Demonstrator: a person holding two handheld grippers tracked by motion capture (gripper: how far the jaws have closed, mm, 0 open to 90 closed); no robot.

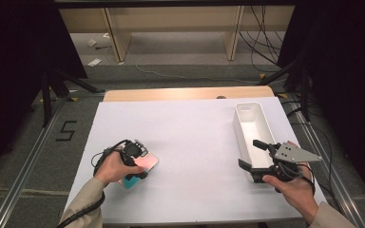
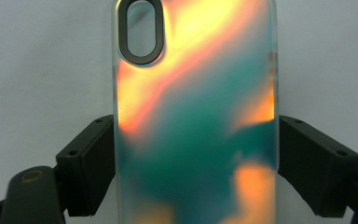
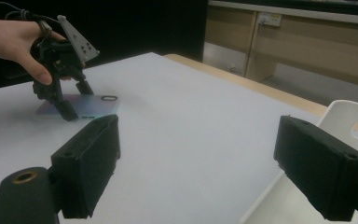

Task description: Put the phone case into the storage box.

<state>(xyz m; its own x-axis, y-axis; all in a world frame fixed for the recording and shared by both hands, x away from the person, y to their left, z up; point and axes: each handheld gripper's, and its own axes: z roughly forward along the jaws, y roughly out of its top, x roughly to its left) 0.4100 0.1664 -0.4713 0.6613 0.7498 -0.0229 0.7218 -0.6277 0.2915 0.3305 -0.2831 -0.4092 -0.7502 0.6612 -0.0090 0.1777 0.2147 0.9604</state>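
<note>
A phone case [image 1: 150, 162] with an orange and teal swirl lies flat on the white table sheet [image 1: 190, 142] at the near left. My left gripper [image 1: 140, 167] is shut on it. In the left gripper view both pads [image 2: 93, 168] sit against the long edges of the case [image 2: 196, 116], below its oval camera cut-out. The right gripper view shows that hand, the left gripper [image 3: 72, 100] and the case [image 3: 95, 105] far off. My right gripper [image 1: 253, 155] hovers open at the near end of a long white bin [image 1: 240, 124], with nothing between its jaws [image 3: 196, 172].
The white bin [image 3: 349, 116] runs front to back along the right side of the sheet. A wooden table edge [image 1: 185, 92] shows behind the sheet. Beyond it are wooden shelving and cables on the floor. A "5" mark [image 1: 66, 130] lies on the floor at left.
</note>
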